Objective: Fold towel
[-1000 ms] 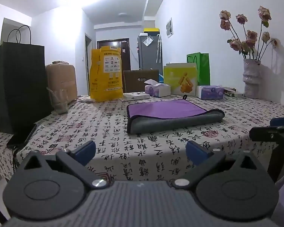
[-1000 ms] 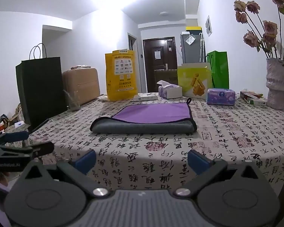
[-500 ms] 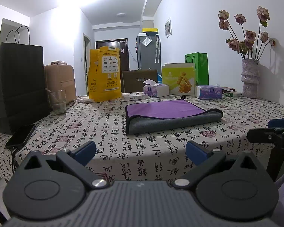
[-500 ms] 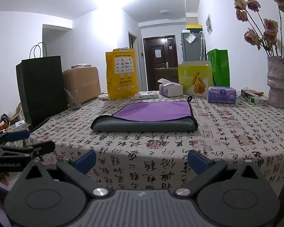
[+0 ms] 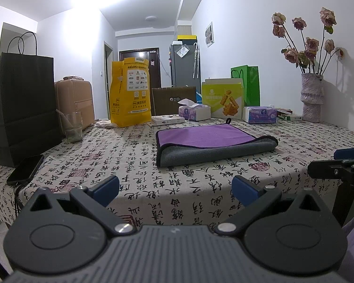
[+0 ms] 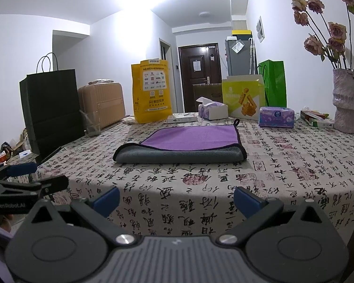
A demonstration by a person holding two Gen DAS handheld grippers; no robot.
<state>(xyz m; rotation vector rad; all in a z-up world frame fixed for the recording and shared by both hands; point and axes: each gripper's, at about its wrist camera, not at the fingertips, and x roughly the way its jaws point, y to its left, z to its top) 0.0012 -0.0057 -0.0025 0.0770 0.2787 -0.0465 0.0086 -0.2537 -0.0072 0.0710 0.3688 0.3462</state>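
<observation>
While the towel point(image 6: 180, 146) already lies doubled over on the table point(image 6: 283, 165), purple face up with a grey rolled fold toward the cameras, the folding looks at least half done; whether another fold remains I cannot say; the left hand-held gripper point(image 5: 175, 189) and right hand-held gripper point(image 6: 176, 199) both stand wide and empty, well short of it.
</observation>
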